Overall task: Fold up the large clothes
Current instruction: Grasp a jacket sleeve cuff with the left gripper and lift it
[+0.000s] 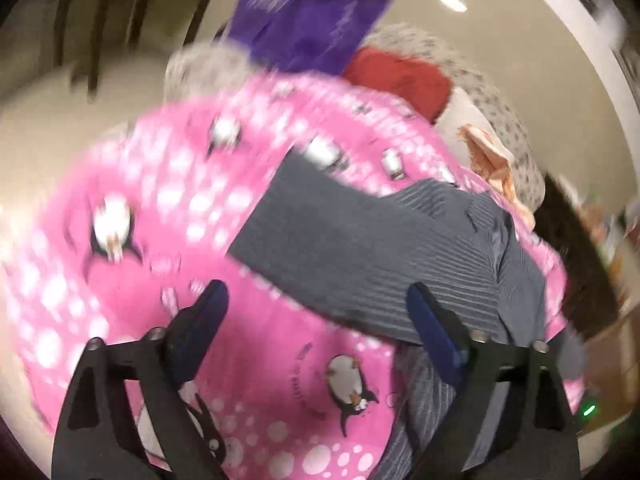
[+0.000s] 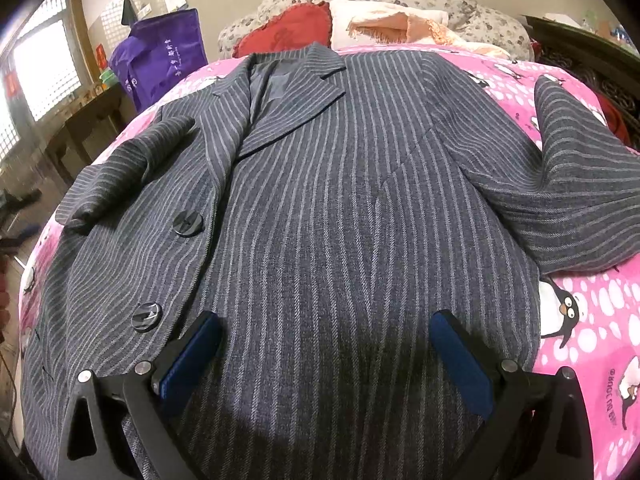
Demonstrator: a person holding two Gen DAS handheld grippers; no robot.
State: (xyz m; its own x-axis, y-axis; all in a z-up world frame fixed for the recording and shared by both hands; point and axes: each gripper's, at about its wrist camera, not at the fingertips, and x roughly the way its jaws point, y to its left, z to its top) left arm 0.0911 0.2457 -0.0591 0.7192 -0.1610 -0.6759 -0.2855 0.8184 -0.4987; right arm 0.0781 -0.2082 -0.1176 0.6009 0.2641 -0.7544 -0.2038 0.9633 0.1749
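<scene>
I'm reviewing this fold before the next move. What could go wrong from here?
1. The left sleeve already lies bunched on the coat; folding over it may trap creases.
2. The right sleeve sprawls sideways on the blanket and may drag.
3. Both the left gripper and right gripper are open, holding nothing; a shallow pinch may slip.

Both wrist views looked steeply down, close over the coat (image 2: 328,200); bedspread (image 1: 160,200) and pillows at twelve o'clock were shared.
</scene>
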